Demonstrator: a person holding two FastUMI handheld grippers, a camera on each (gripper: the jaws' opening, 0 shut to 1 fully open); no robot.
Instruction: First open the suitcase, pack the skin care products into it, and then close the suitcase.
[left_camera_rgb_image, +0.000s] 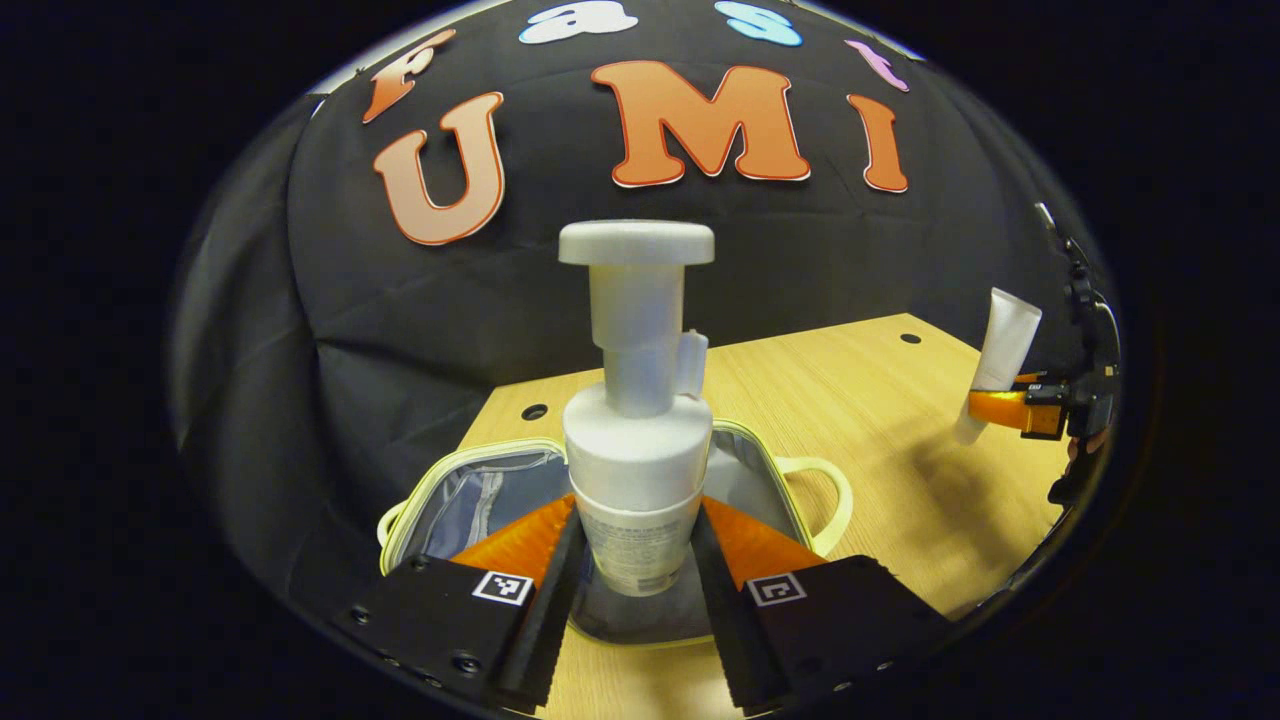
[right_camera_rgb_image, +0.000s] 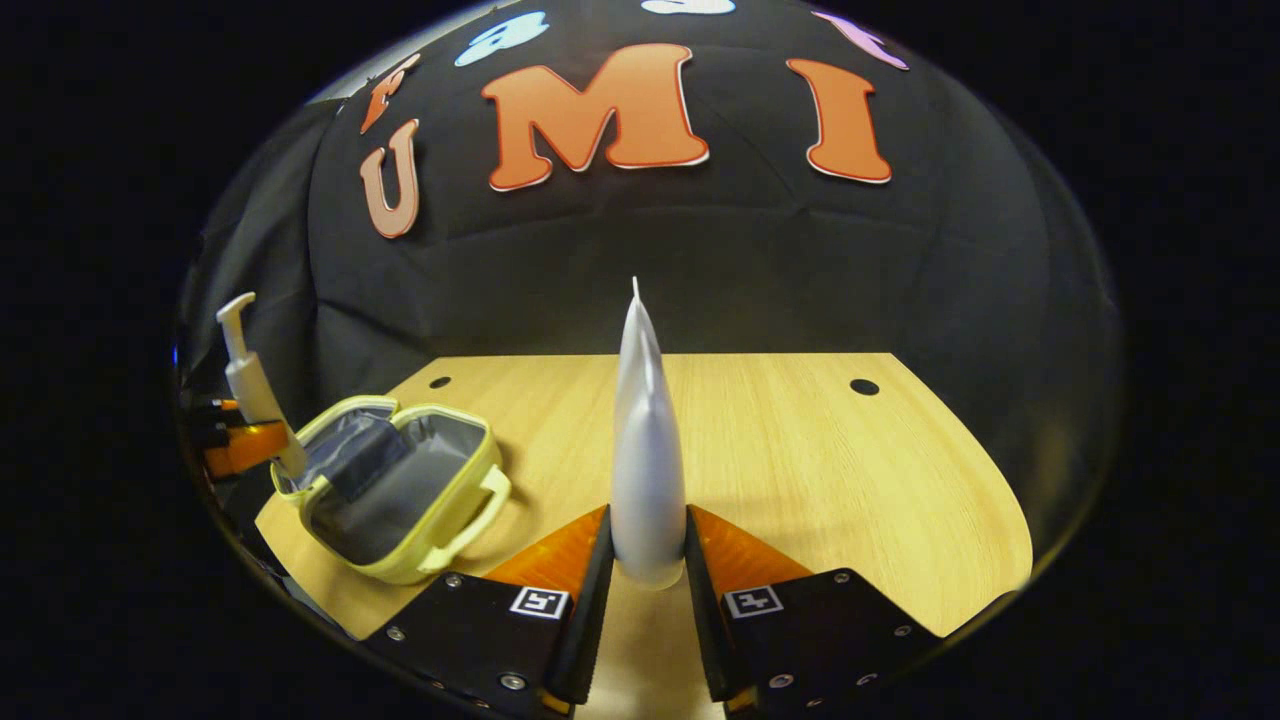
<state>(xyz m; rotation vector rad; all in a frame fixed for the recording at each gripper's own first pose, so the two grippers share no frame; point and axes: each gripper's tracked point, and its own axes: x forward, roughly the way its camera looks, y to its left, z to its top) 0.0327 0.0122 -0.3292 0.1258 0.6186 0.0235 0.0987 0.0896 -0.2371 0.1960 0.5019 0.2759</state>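
Note:
In the left gripper view my left gripper is shut on a white pump bottle, held upright above the open pale-yellow suitcase with its grey lining. The right gripper view shows my right gripper shut on a white squeeze tube, standing with its crimped end up over the wooden table. From that view the open suitcase lies to the left, the pump bottle and left gripper above its far-left side. In the left gripper view the tube and right gripper hang at far right.
The suitcase has a loop handle on its right side, facing the bare tabletop. Small round holes mark the table near its back edge. Black cloth closes off the back and the left side of the booth.

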